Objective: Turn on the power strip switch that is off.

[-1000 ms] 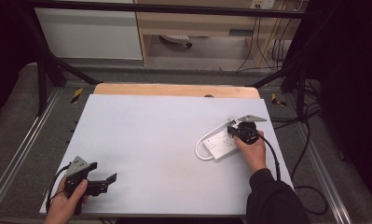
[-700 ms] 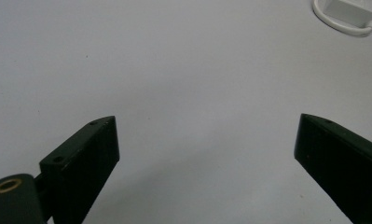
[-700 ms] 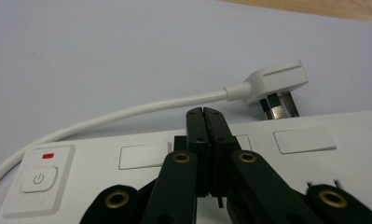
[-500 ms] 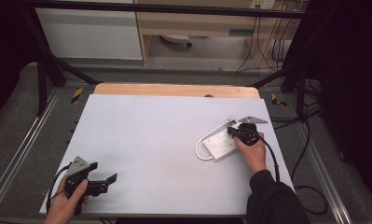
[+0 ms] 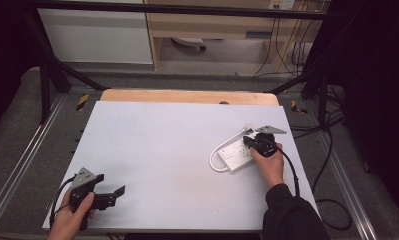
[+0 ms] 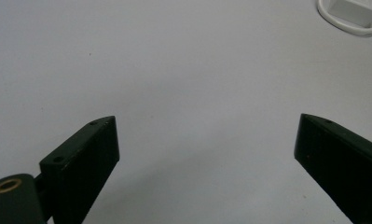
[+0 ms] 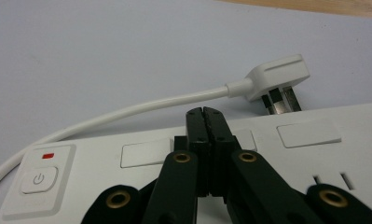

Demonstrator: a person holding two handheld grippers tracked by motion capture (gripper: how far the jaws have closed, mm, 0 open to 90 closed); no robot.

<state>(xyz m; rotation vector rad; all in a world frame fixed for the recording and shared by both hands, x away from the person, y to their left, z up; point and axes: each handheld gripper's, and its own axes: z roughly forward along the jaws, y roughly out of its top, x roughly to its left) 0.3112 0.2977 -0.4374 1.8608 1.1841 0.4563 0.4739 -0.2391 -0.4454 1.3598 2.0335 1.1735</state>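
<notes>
Closed right gripper (image 7: 205,112) tips over power strip (image 7: 309,144)

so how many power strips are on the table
1. The white power strip lies on the right part of the table, under the shut right gripper; its plug rests beside it.

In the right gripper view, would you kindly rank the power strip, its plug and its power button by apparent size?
1. Power strip, largest by far.
2. Plug.
3. Power button, which looks about as big as the plug; it lies nearer the camera, so their order is unsure.
</notes>
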